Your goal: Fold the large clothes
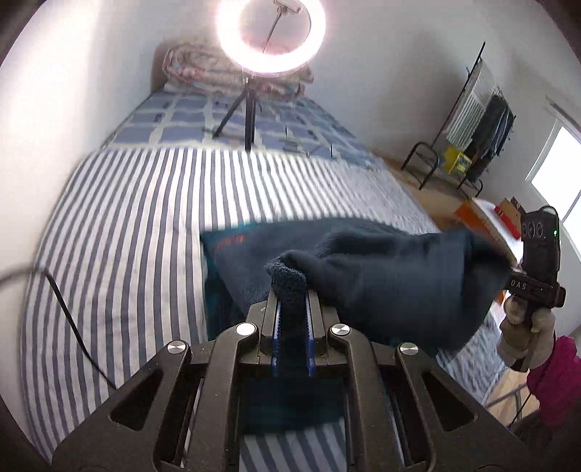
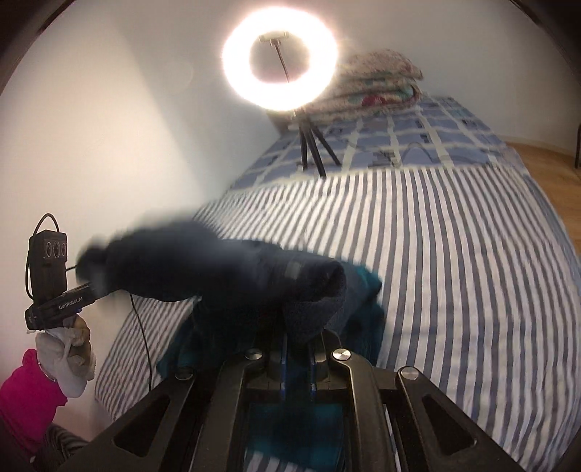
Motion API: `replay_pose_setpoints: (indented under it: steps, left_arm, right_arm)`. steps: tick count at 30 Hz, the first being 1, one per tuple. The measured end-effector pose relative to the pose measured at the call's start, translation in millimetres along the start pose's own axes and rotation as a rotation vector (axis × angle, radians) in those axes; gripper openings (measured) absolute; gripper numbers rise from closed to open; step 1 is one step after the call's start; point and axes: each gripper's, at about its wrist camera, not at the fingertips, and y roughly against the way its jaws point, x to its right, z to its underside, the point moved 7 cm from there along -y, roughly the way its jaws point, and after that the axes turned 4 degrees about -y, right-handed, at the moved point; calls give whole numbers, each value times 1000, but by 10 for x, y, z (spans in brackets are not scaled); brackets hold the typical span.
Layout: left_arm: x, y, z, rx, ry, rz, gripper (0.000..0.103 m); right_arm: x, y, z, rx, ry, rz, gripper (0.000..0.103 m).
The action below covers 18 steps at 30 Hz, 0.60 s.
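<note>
The bed [image 1: 120, 225] under its striped sheet lies bare beyond the garment, bounded by the white wall [image 1: 54, 109] on one side and the ring light [image 1: 270, 34] on its tripod further up. The dark blue fleece garment [image 1: 381, 276] hangs stretched between both tools above the sheet, its lower part blurred. The left tool [image 1: 290, 290] and right tool [image 2: 299, 328] are each clenched on a bunched fleece edge.

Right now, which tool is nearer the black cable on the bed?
Left. The cable lies just beside the left tool; the right tool sits further along the blue garment.
</note>
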Motion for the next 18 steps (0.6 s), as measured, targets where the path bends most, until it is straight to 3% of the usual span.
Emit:
replay_pose_setpoints:
  steps: [7,11,12,14,17,18]
  left_arm:
    - [99,-90,572,-84,-78,-59,9]
    - [81,-57,740,-116,-89,-66,12]
    - [55,-30,755,-117,-86,-59,16]
    - [-9,49,775,-120,-93,-66,19]
    - [-178,253,762,-92,-19,-21,23]
    - [-233,321,748,-76,25,-3,31]
  right_arm:
    - [4,-114,579,-66,72,100,6]
    - [2,-58,766,-46,135,169,8]
    - [5,-14,812,-43,140,181,10]
    - [14,97,888,-45,177,222,26]
    - [58,271,1020,-73,235,277,30]
    - [103,352,1040,-79,227,284,31]
